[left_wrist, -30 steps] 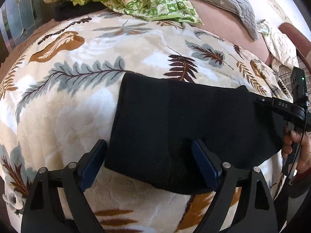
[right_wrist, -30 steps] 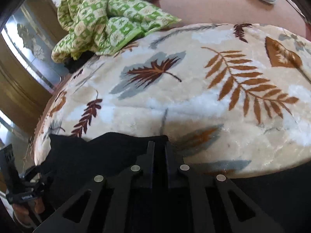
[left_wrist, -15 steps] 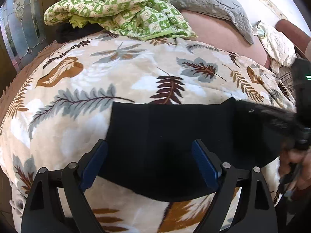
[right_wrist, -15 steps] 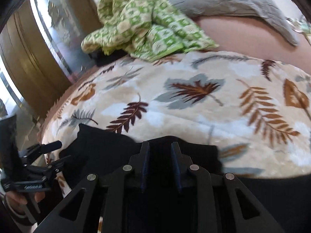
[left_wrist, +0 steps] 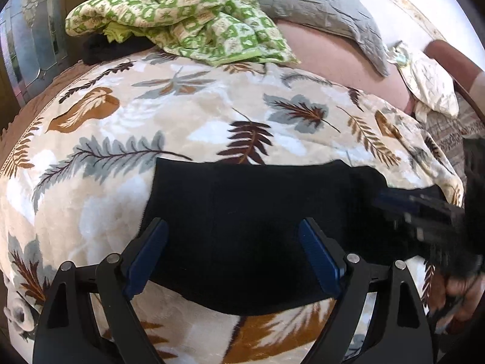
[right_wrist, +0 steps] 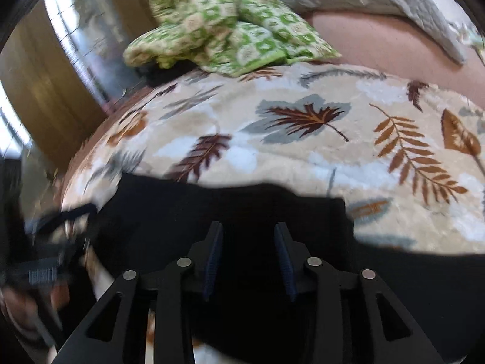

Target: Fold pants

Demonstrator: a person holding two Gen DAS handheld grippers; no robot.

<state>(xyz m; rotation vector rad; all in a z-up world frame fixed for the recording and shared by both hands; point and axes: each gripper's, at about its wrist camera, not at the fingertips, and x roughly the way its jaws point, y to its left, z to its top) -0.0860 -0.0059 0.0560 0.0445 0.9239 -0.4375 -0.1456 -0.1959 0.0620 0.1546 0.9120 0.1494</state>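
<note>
Pants (left_wrist: 248, 227) flat on blanket (left_wrist: 182, 115), quilt (left_wrist: 188, 15) and pillow (left_wrist: 318, 6) behind

My left gripper (left_wrist: 233, 251) is hovering with fingers spread wide over the folded black pants (left_wrist: 257, 218), which are lying on the leaf-print blanket (left_wrist: 121, 115); my right gripper (left_wrist: 424, 209) is blurring at their right end.

Pants (left_wrist: 248, 221) plain black. Blanket (left_wrist: 194, 115) cream with brown, rust and grey-blue leaf and fern print. Crumpled quilt (left_wrist: 194, 15) green-and-cream checks. Pillow (left_wrist: 318, 9) grey, quilted. Sheet (left_wrist: 339, 60) dusty pink. Gripper pads (left_wrist: 315, 254) blue on black arms.
</note>
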